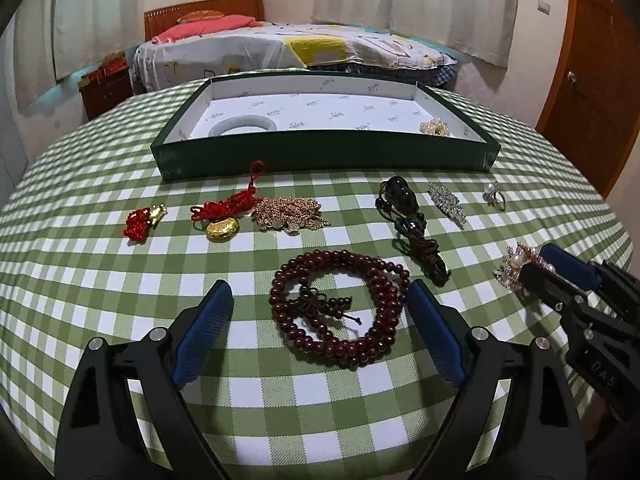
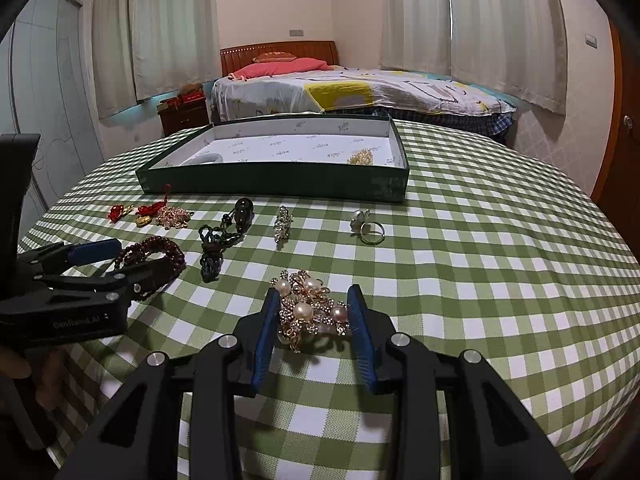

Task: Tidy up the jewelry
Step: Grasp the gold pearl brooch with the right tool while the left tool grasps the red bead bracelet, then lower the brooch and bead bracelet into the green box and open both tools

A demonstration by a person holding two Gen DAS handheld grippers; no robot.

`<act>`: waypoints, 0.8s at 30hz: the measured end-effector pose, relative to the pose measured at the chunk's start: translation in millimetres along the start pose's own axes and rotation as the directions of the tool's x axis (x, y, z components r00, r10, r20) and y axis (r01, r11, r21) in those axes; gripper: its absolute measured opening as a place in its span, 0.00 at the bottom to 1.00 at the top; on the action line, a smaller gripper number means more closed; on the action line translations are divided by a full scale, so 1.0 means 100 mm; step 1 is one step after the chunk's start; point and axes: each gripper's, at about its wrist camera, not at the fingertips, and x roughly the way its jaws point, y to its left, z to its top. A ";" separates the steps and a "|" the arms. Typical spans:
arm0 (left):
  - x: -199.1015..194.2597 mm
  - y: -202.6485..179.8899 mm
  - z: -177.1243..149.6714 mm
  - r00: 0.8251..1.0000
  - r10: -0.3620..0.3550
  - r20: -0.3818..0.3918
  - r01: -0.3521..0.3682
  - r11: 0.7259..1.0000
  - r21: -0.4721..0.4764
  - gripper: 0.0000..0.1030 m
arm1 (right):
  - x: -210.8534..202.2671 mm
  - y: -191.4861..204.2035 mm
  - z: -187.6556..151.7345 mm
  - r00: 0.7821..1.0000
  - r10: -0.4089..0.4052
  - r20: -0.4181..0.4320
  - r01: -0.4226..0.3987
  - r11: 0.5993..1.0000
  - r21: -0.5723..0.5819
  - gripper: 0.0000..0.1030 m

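Jaws: left gripper (image 1: 320, 296) spread around beads (image 1: 338, 308); right gripper (image 2: 316, 308) pinches half-hidden brooch (image 2: 310, 306).

Tray (image 1: 320, 158) at table's (image 1: 280, 400) far side, bangle (image 1: 244, 125) in its left end. Bead bracelet (image 1: 340, 312) nearest; pearl brooch (image 2: 310, 308) right of it, ring (image 1: 494, 196) far right.

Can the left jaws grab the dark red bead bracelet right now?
Probably yes. The left gripper stands open with the bead bracelet lying between its jaws on the tablecloth. Nothing sits in the way; the nearby dark cord lies just beyond.
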 end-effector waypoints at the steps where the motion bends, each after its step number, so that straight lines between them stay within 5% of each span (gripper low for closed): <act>1: -0.01 -0.02 0.00 1.000 0.010 0.006 -0.010 1.000 0.013 0.69 | 0.00 0.00 0.00 1.000 0.000 0.000 0.000 1.000 0.000 0.34; 9: -0.06 -0.06 -0.05 0.999 -0.028 0.022 0.027 0.998 0.060 0.21 | -0.02 0.01 0.00 1.000 0.002 0.007 -0.002 1.000 0.003 0.34; 24: -0.27 -0.09 0.03 0.995 -0.051 0.089 0.045 0.996 0.071 0.19 | -0.11 0.01 0.10 0.999 0.015 0.040 -0.015 1.000 0.012 0.34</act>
